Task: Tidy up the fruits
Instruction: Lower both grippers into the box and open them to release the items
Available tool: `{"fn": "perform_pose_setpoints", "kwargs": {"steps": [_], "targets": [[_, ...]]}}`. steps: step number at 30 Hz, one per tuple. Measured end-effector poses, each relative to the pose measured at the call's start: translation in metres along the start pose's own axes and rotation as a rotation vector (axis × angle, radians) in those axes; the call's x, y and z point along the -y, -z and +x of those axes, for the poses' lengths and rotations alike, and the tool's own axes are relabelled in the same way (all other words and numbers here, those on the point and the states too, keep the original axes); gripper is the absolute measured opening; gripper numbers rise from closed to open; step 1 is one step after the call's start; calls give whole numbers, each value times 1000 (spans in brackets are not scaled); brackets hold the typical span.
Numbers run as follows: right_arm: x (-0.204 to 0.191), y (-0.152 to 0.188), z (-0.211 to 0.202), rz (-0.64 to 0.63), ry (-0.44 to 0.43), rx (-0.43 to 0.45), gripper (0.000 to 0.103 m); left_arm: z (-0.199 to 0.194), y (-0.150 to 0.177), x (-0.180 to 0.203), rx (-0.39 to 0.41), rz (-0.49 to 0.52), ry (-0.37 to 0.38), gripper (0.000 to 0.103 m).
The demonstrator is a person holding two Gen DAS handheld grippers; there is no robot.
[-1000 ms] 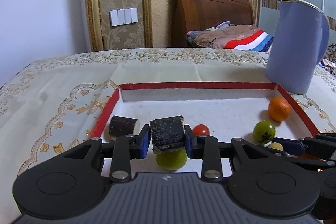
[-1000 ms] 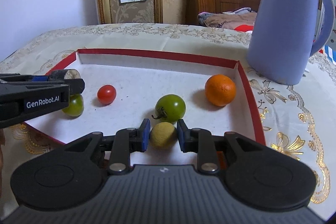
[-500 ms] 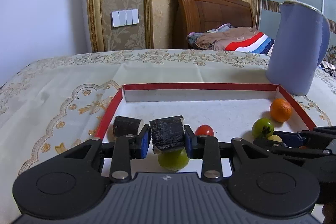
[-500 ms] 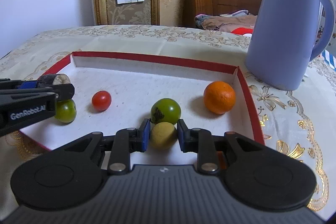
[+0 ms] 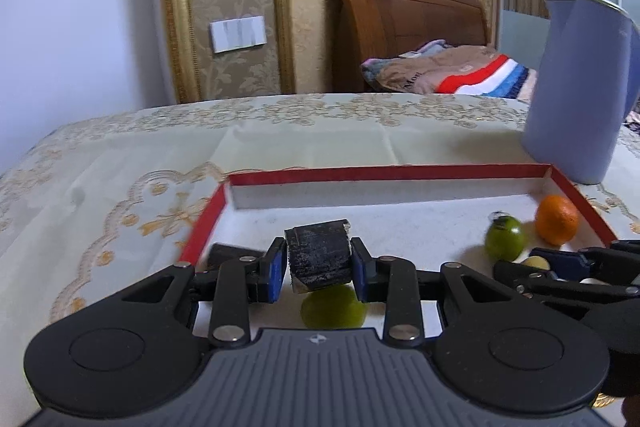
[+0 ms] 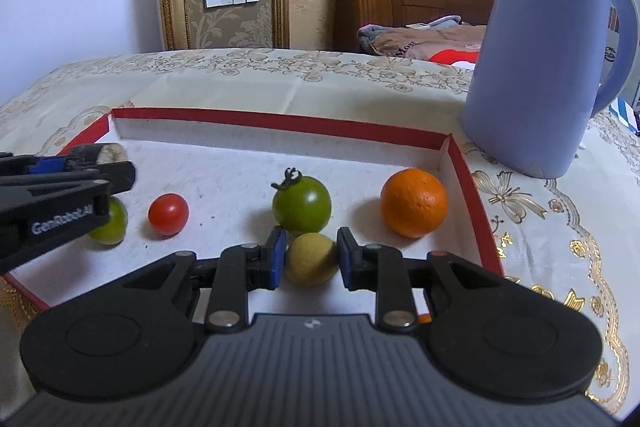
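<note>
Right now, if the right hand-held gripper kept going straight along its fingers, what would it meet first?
The right hand-held gripper, shut on a yellowish round fruit, points at the green tomato directly ahead; that fruit would probably hit it first. The two look nearly touching, though depth is unclear.

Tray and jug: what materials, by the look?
Tray: looks like cardboard, matte. Thin folded walls, red outside, white inside with a scuffed, speckled floor; could be a box lid. Jug: probably plastic, smooth with a soft sheen. Even lavender colour, moulded handle, pale rim; coated metal can't be ruled out.
</note>
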State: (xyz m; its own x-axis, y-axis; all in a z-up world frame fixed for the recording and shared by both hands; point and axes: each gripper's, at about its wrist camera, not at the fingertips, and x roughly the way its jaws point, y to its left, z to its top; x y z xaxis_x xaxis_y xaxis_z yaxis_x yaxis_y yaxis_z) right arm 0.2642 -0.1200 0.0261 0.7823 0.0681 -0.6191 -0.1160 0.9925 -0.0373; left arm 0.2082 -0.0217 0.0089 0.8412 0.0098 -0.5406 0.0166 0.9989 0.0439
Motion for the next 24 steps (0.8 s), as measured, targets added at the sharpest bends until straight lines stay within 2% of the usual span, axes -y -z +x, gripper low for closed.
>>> {"fn": "perform_pose_setpoints", "kwargs": {"steps": [5, 16, 24], "targets": [[3, -1, 2, 10, 2, 2, 25, 14, 3, 3, -55, -2, 2, 32], [2, -3, 5, -11, 2, 7, 25, 11, 6, -3, -54, -31, 10, 32], [4, -2, 3, 0, -6, 16, 26, 6, 10, -3, -40, -13, 9, 32]]}}
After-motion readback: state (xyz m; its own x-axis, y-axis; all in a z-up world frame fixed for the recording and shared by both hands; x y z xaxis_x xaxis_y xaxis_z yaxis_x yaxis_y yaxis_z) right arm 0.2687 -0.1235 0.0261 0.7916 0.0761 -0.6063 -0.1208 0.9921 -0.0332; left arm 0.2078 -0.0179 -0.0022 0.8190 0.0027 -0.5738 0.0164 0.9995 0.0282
